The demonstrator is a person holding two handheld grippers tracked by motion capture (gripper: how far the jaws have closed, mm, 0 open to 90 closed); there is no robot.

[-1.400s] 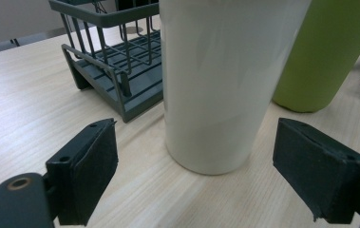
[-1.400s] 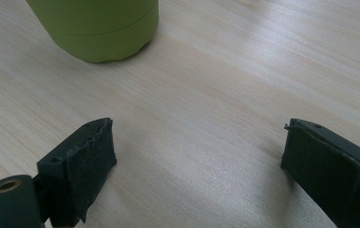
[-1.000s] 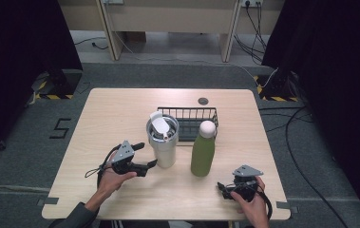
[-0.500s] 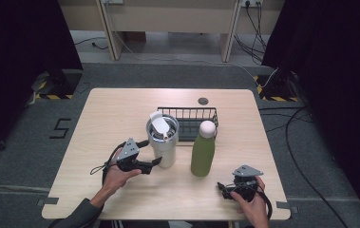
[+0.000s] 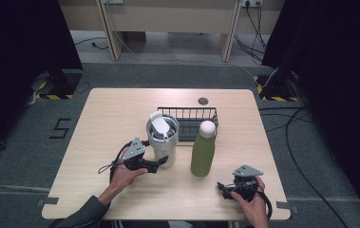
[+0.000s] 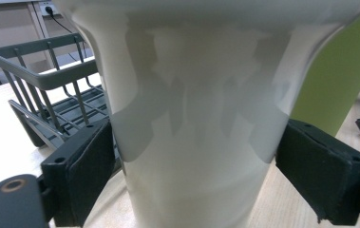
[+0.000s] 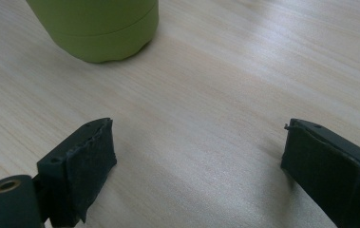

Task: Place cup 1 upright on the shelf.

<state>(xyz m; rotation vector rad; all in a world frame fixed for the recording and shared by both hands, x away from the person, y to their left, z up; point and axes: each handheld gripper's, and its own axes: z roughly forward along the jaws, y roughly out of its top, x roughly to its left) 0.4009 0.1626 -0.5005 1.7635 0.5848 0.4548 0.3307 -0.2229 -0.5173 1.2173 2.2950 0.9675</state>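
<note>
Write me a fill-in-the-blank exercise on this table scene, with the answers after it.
1. The left tool has its jaws on either side of the ____.
2. The bottle has a green body and a ____ cap.
3. Behind the tumbler and bottle stands a wire ____.
4. The right tool rests on the table with its jaws ____.

Missing words: tumbler; white; basket; open

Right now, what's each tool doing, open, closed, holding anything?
Left tool: open, jaws on either side of the tumbler, not yet clamped.
Right tool: open, holding nothing, low over the table near the green bottle.
</note>
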